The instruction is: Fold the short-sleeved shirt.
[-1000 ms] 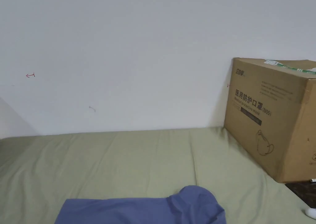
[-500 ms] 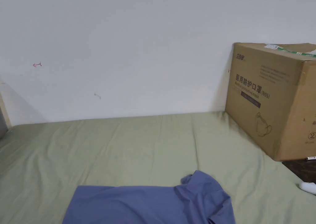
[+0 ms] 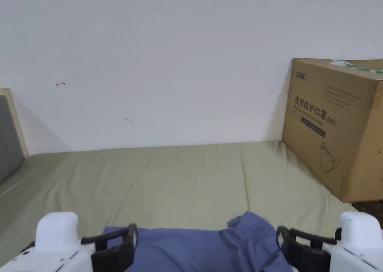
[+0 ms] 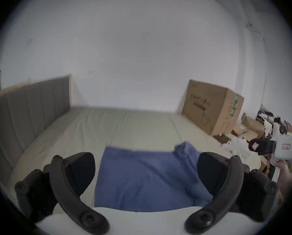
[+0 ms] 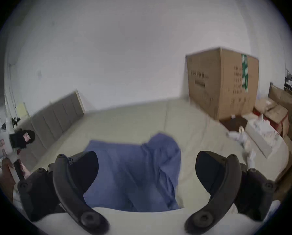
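A blue short-sleeved shirt (image 3: 194,248) lies on the green bed sheet (image 3: 179,179), flat on its left part and bunched into a raised hump at its right end (image 3: 250,228). My left gripper (image 3: 125,243) hovers at the shirt's left edge, jaws wide apart with nothing between them. In the left gripper view the shirt (image 4: 141,176) lies beyond the left gripper (image 4: 146,167). My right gripper (image 3: 288,243) is open beside the bunched end. In the right gripper view the shirt (image 5: 133,170) lies ahead of the right gripper (image 5: 147,167), which holds nothing.
A big cardboard box (image 3: 336,134) stands on the bed's right side against the white wall. A grey padded headboard (image 3: 7,138) borders the left. Boxes and loose white items (image 5: 260,137) crowd the area right of the bed. Bare sheet stretches beyond the shirt.
The head camera has shifted. Both grippers have come up into the bottom corners of the head view, one at each end of the shirt. The shirt lies as before.
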